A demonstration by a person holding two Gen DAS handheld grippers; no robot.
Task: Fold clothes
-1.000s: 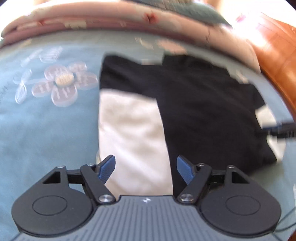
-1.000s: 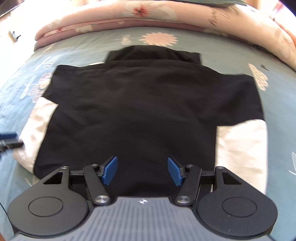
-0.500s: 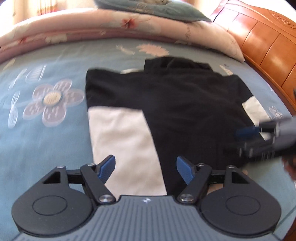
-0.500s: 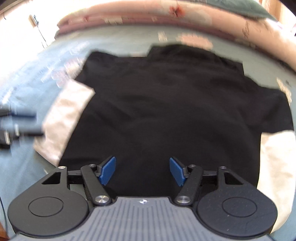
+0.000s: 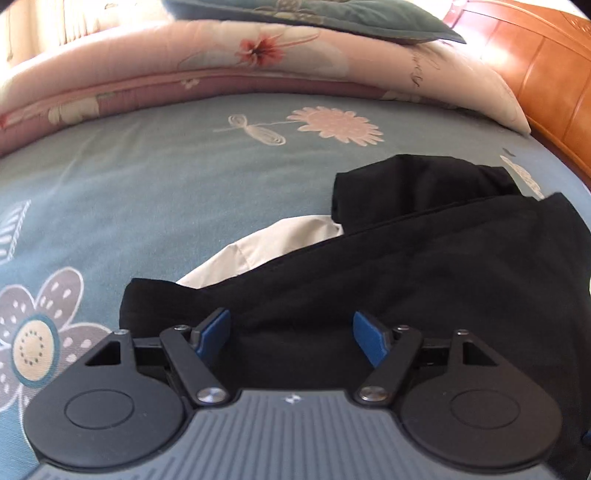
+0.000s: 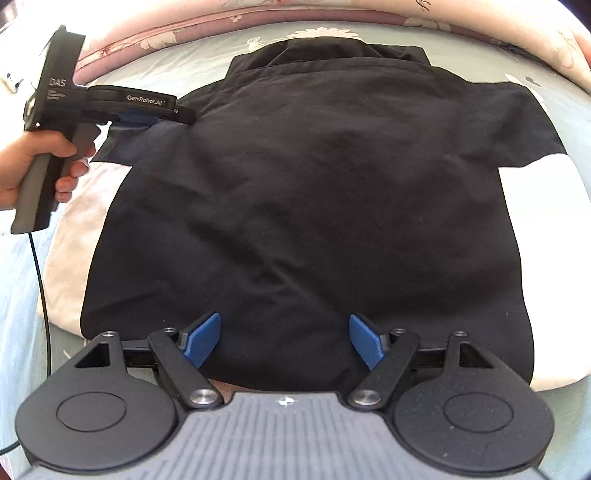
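Note:
A black shirt [image 6: 314, 184] with white sleeves [image 6: 543, 221] lies flat, back up, on the bed, collar at the far end. In the left wrist view the shirt [image 5: 424, 266] fills the right side, with its collar [image 5: 413, 184] beyond and a bit of white fabric [image 5: 266, 247] showing from under it. My left gripper [image 5: 291, 332] is open, low over the shirt's left shoulder. From the right wrist view the left gripper [image 6: 147, 118] sits at the shirt's upper left edge. My right gripper [image 6: 284, 338] is open above the near hem, nothing between its fingers.
The shirt rests on a blue flowered bedsheet [image 5: 147, 184]. A rolled pink floral quilt [image 5: 221, 66] and a dark pillow [image 5: 314, 14] lie along the far side. A wooden headboard [image 5: 546, 81] stands at right. A hand [image 6: 22, 166] holds the left gripper, whose cable [image 6: 40, 280] hangs down.
My left gripper has moved from the white left sleeve up to the shirt's left shoulder. The right gripper stays at the near hem and its view has steadied.

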